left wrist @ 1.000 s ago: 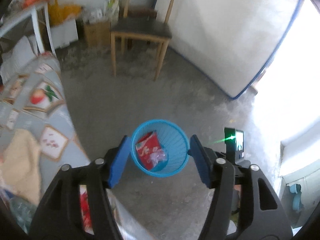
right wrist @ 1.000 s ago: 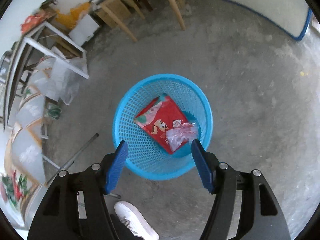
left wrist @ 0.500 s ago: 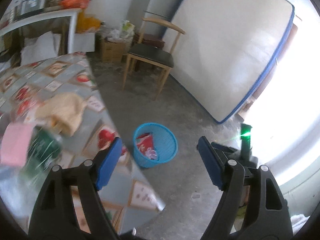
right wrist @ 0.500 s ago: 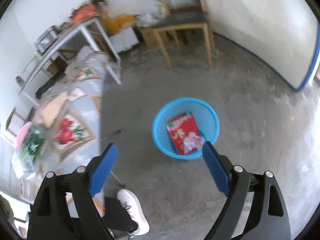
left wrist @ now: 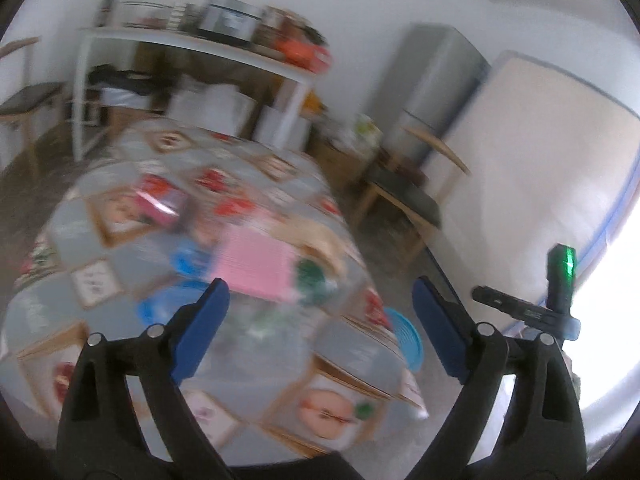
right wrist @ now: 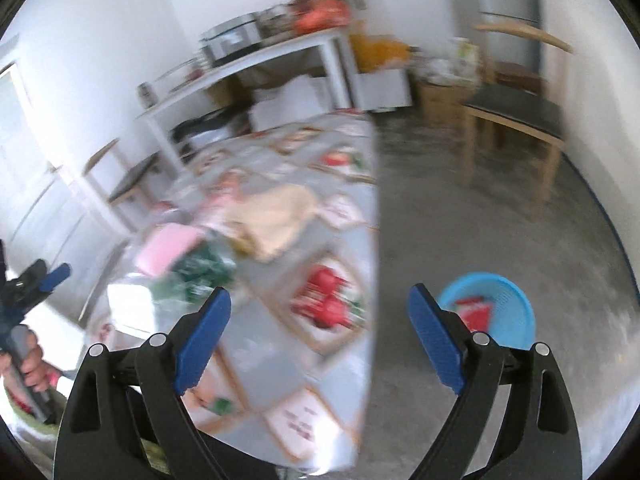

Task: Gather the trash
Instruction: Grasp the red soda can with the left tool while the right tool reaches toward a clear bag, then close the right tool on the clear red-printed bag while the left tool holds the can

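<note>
Blue basket [right wrist: 494, 314] on the floor, red wrapper [right wrist: 474, 312] inside, just right of the right gripper [right wrist: 318, 334]. Remaining trash – pink sheet [left wrist: 254, 266], green wrapper [left wrist: 314, 276] – sits on the table [left wrist: 352, 350] straight ahead of the left gripper [left wrist: 320, 330], the nearer one (blurred, long axis unclear). Both jaws spread, empty, the left's just been opening. Earlier both hovered over the basket – now they face the table.

A wooden chair [right wrist: 516, 112] stands on the concrete floor [right wrist: 480, 220] by the wall. A white shelf [left wrist: 192, 46] carries blurred clutter; a fridge [left wrist: 428, 80] stands beyond.
</note>
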Demonstrator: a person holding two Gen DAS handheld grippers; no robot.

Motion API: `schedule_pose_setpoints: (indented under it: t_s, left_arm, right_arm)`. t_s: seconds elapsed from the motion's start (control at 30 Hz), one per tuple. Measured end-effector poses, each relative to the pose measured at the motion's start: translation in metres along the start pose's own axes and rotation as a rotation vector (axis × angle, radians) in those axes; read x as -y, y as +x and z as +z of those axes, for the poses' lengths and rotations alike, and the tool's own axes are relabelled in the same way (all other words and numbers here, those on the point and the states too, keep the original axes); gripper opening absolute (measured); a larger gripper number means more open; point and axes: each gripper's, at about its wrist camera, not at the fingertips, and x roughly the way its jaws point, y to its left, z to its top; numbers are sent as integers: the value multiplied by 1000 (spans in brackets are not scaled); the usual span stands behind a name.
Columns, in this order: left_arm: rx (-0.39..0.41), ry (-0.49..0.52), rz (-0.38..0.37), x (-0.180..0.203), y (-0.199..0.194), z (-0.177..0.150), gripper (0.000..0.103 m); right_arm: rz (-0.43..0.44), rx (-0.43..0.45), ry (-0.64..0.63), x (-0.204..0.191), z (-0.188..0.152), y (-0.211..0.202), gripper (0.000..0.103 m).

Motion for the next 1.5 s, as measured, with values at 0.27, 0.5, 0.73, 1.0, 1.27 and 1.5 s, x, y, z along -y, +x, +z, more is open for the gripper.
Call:
schedule_pose_setpoints:
  t_s: [0.27,0.5,0.73,1.0,1.27,1.5]
  left_arm:
    - [2,-217,92,-105,19,63,94]
    - [-224,-585,48,-202,126,98,94]
    - [-344,-792,43,-245,196,88,94]
    - [-404,-874,44,-255,233,70,94]
    - [-407,-929,32,-262,239,57,71]
    - [-380,-938,9,-259,233,55,62]
  right_arm:
    - [188,-101,-116,-87,94,78,87]
    - [244,-283,-25,-114,156,190,87]
    - [236,-422,124,-107,182,291,87]
    - [202,-506,187,-94,183,353,87]
    - [219,-556,230,-87,177,384,80]
    - [250,-579,207,-93,172,383,64]
